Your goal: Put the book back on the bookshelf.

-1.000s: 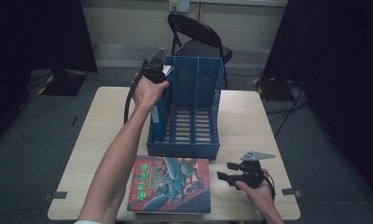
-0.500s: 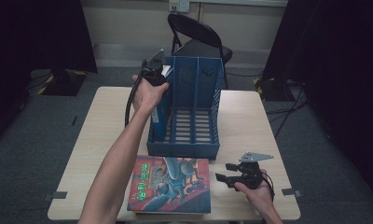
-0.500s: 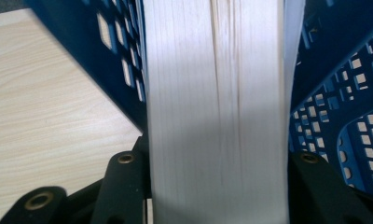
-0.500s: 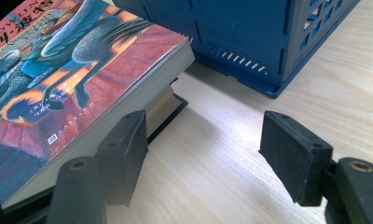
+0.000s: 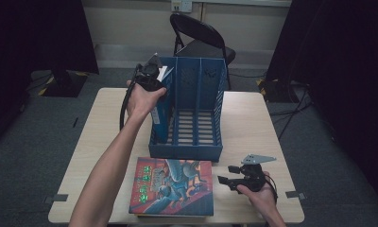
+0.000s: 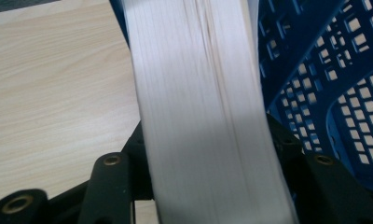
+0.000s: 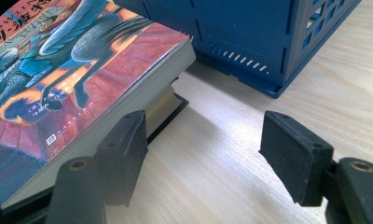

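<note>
The left tool [image 5: 151, 75] has just been opening around the upright book [image 6: 203, 112] in the blue rack [image 5: 210, 94]; the right tool [image 7: 203, 154] rests open, empty.

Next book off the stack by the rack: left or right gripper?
Right. The right gripper rests open beside the book stack. The left gripper, jaws just opening, straddles the upright book in the blue rack.
</note>
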`<action>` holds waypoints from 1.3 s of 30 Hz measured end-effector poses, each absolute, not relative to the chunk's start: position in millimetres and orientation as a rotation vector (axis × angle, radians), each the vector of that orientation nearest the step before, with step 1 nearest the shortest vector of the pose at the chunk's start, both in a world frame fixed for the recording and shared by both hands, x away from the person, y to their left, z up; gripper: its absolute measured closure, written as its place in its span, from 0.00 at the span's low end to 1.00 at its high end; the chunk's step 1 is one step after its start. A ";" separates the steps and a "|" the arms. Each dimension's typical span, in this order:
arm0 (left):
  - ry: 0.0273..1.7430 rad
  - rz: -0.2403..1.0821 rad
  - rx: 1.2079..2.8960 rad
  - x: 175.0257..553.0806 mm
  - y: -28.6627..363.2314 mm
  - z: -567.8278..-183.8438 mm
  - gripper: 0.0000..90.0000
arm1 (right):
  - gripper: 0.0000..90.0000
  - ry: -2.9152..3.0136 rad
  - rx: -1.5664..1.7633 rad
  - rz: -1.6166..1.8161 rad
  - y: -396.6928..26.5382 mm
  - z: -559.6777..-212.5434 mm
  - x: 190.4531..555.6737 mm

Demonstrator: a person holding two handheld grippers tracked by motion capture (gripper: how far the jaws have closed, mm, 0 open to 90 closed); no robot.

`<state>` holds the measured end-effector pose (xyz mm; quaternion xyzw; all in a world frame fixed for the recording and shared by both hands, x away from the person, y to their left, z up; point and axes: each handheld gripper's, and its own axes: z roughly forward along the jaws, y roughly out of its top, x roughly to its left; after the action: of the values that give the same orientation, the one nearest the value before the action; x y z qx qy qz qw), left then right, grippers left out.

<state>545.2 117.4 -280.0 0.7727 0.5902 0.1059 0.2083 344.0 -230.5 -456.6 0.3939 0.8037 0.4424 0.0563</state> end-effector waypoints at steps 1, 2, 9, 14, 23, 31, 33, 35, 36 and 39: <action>1.633 0.291 2.148 544.0 118.1 -280.0 0.53 | 0.35 2.440 1.193 1.343 -230.4 -456.7 344.1; 1.622 0.286 2.150 542.4 118.9 -279.8 0.52 | 0.35 2.441 1.192 1.341 -230.3 -456.7 344.1; 1.563 0.292 2.117 532.2 124.2 -283.5 0.49 | 0.35 2.441 1.192 1.337 -229.3 -456.6 344.1; 1.535 0.281 2.140 524.8 126.3 -287.1 0.49 | 0.35 2.439 1.192 1.341 -228.0 -456.5 343.7; 1.477 0.248 2.120 511.3 135.6 -299.0 0.50 | 0.35 2.440 1.194 1.333 -226.8 -456.5 343.9; 1.410 0.238 2.117 498.6 143.2 -308.0 0.50 | 0.34 2.437 1.198 1.331 -226.2 -456.4 343.8; 1.378 0.244 2.112 491.2 145.2 -311.9 0.51 | 0.34 2.435 1.195 1.332 -226.1 -455.9 343.4; 1.377 0.247 2.105 485.8 148.3 -315.5 0.54 | 0.34 2.431 1.197 1.331 -226.3 -455.6 343.3; 1.339 0.219 2.097 482.3 151.7 -318.7 0.56 | 0.34 2.431 1.197 1.332 -226.3 -455.5 343.2; 1.320 0.235 2.079 472.4 157.9 -324.1 0.57 | 0.34 2.428 1.194 1.336 -226.0 -454.9 342.7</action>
<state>472.4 157.9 -324.1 0.7940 0.5041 0.0898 0.3277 342.7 -226.0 -454.9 0.3950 0.8031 0.4418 0.0622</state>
